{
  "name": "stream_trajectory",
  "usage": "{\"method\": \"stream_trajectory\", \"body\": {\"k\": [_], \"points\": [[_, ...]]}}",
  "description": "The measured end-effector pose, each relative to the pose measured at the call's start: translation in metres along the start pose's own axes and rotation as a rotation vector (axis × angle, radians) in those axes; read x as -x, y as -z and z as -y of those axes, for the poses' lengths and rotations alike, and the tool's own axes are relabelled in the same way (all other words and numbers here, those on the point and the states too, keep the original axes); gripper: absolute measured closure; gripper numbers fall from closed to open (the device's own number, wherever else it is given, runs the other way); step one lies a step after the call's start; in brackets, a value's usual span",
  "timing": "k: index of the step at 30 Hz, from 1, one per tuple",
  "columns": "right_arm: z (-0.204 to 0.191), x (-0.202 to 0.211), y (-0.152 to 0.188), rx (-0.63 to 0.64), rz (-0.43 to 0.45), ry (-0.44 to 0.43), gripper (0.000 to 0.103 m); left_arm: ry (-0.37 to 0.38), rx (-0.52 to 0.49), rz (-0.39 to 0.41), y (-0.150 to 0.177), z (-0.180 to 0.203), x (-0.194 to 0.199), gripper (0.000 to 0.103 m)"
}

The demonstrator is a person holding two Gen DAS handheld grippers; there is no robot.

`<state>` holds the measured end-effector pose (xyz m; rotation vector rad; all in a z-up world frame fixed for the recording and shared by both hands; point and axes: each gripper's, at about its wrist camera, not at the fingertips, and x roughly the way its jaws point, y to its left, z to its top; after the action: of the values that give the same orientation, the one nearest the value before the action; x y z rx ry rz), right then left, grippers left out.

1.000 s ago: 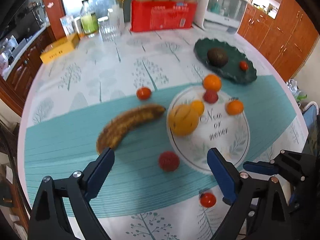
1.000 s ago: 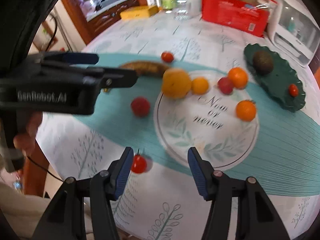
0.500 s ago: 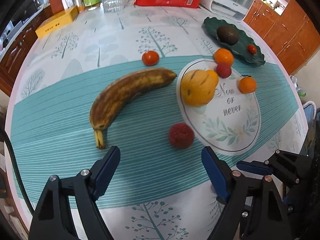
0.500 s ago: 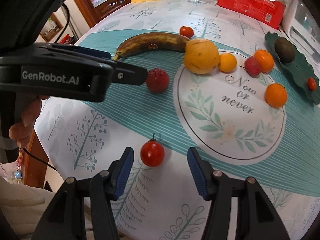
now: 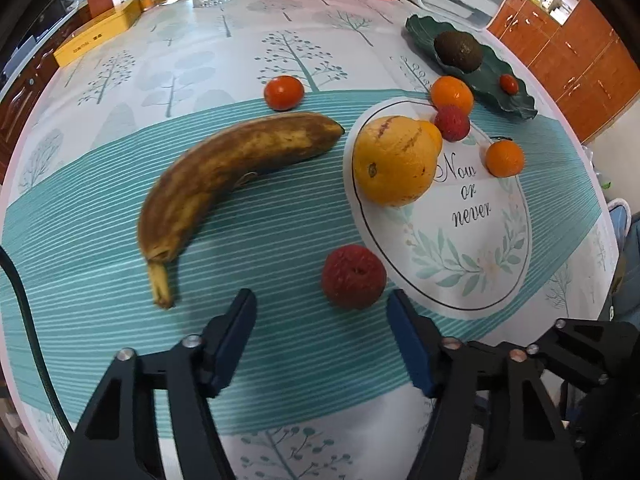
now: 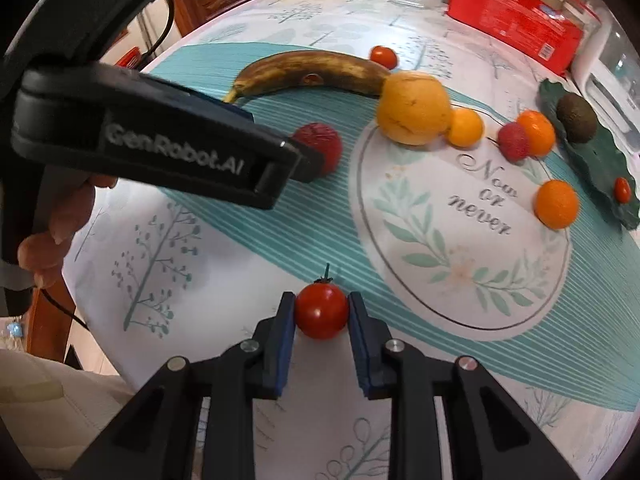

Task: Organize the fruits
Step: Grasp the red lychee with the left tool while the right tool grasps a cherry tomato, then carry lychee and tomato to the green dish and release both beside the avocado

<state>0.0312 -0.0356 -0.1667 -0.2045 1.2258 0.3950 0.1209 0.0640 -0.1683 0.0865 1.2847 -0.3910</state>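
Pointing steeply down at the counter (image 6: pixel 224 320), the right claw (image 6: pixel 322 312) has its two blue pads pressed on either side of a small red tomato (image 6: pixel 322 311), which sits on the white part of the cloth near the counter's near edge, its green stalk pointing away from the claw. Both black arms of that claw reach in from the bottom of the right wrist view, nearly parallel.

The left claw (image 5: pixel 320 312) also tilts sharply downward, and its jaws are closing; a rough red lychee (image 5: pixel 354 278) lies on the teal stripe just ahead of the gap between its blue pads, and neither pad touches it. In the right wrist view the same claw comes in from the left as a long black body marked "GenRobot.AI", with a hand's fingers (image 6: pixel 60 228) curled under its rear end by the counter's left edge.

A browned banana (image 5: pixel 224 172) lies across the teal stripe toward the left side, its stem end toward the claws. Beside its far tip, a large yellow fruit (image 5: pixel 394 160) rests on the rim of the round printed mat (image 5: pixel 472 264). A green leaf-shaped dish (image 5: pixel 492 92) with an avocado (image 5: pixel 458 50) on it sits near the counter's far right edge.
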Motion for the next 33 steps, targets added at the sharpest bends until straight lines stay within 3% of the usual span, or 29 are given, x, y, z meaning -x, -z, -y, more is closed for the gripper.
{"method": "stream_trajectory", "body": {"k": [7, 11, 24, 33], "points": [[0.018, 0.006, 0.002, -0.057, 0.011, 0.012, 0.077, -0.008, -0.025, 0.007, -0.008, 0.011, -0.01, 0.052], [0.024, 0.006, 0.003, -0.085, 0.012, 0.014, 0.077, -0.006, -0.041, 0.005, -0.011, 0.016, -0.012, 0.07], [0.046, 0.015, 0.006, -0.166, 0.038, -0.011, 0.077, 0.005, -0.022, -0.015, -0.002, 0.026, -0.002, 0.071], [0.069, 0.029, 0.005, -0.219, 0.062, -0.02, 0.077, 0.041, -0.083, 0.063, -0.013, 0.069, 0.046, 0.071]]}}
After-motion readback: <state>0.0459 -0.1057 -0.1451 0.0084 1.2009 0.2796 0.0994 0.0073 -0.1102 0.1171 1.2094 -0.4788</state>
